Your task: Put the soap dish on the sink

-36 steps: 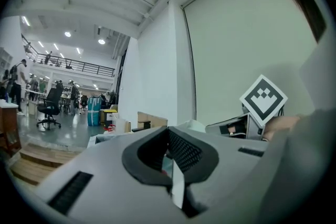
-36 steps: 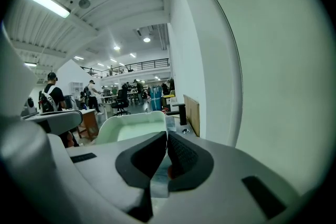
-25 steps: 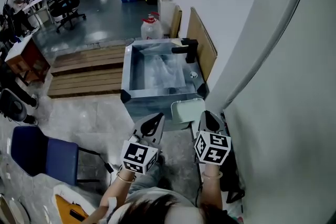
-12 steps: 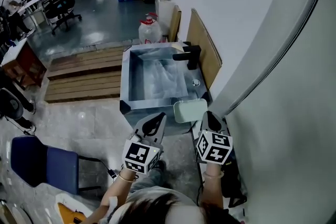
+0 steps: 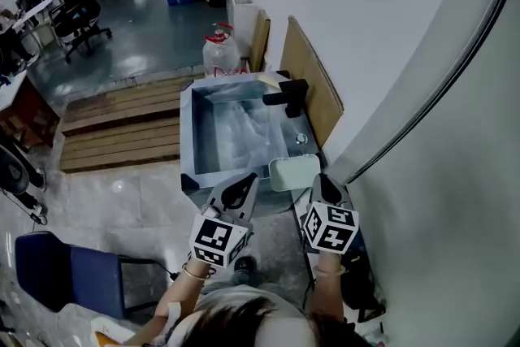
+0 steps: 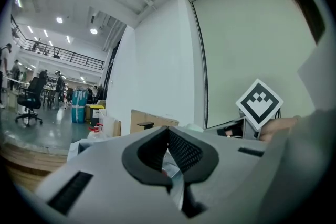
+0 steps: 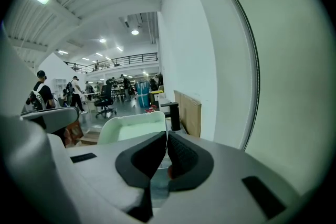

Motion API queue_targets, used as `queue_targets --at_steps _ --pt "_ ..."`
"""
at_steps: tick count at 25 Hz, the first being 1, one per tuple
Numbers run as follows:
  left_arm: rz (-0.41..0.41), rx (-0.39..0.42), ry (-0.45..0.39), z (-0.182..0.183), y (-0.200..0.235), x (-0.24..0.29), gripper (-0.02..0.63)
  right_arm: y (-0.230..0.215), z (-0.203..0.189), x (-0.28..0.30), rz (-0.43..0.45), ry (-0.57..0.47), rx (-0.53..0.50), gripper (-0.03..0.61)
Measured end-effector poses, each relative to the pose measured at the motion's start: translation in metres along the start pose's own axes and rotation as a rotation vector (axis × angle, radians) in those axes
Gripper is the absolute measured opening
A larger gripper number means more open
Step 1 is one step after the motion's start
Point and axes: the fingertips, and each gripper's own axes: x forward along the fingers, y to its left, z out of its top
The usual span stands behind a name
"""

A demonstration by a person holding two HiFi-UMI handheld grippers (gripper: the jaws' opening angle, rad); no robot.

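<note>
left gripper (image 5: 237, 193): jaws together | right gripper (image 5: 324, 188): jaws together | side by side, pointing forward

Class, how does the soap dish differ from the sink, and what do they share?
The soap dish is pale green; the sink is grey metal. The soap dish is small and shallow; the sink is far larger and deeper. The soap dish is held by the right gripper; the sink carries a black tap. Both are open-topped rectangles.
</note>
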Motion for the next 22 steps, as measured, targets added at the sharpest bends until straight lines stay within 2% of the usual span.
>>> queue_targets --at_steps 12,22 --pt "-0.083 -0.024 0.011 -0.005 0.013 0.036 0.009 0.0 -0.001 0.025 -0.041 0.024 0.019 0.031" --pt "-0.104 -0.022 0.028 -0.011 0.019 0.075 0.009 -0.022 -0.006 0.06 -0.049 0.06 0.026 0.031"
